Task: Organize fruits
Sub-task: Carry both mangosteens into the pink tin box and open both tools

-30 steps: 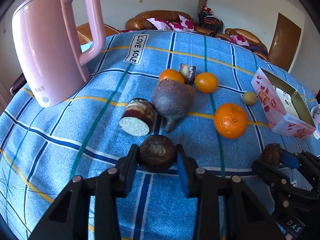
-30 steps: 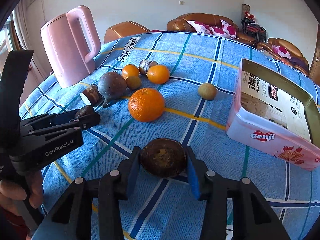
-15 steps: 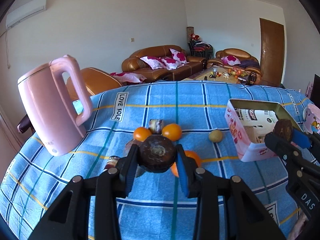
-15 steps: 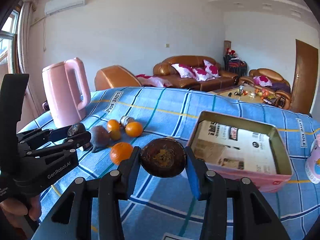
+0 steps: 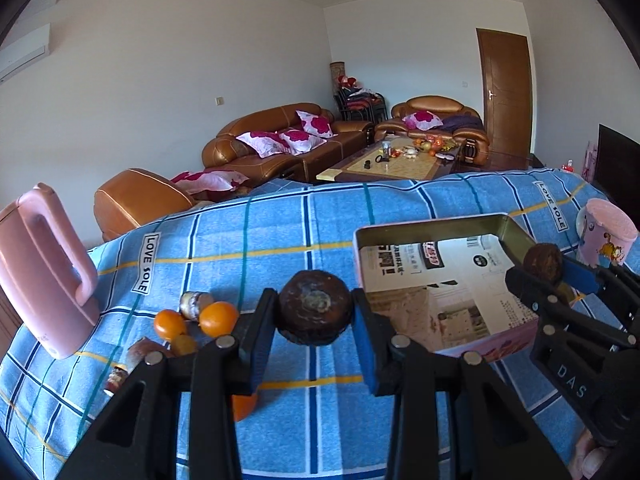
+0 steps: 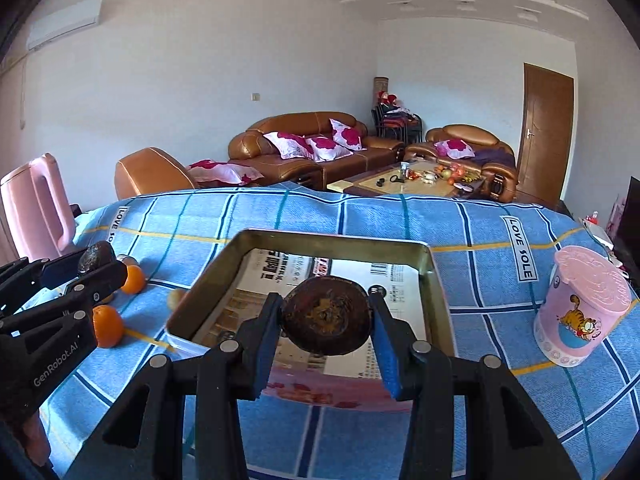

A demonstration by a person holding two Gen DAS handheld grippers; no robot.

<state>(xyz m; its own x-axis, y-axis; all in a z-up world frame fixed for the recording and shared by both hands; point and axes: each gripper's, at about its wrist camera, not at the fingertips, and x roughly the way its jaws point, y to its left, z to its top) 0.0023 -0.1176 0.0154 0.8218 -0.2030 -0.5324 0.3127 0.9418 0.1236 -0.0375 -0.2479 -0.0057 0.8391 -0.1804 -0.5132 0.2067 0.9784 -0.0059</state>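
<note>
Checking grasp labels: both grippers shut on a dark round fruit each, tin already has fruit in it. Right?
One thing is off: the tin holds no fruit yet. The right wrist view shows only printed paper lining its bottom. The rest stands: the left gripper is shut on a dark round fruit, and the right gripper is shut on its own dark round fruit.

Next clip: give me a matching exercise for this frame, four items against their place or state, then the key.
Items:
1. pink kettle
2. open tin
3. pink cartoon cup
4. dark round fruit

Places or states:
A. lined with printed paper, no fruit seen inside
B. held in the right tool in front of the tin
C. standing at the cloth's left edge
D. standing right of the tin

Pairs: 1-C, 2-A, 3-D, 4-B
</note>
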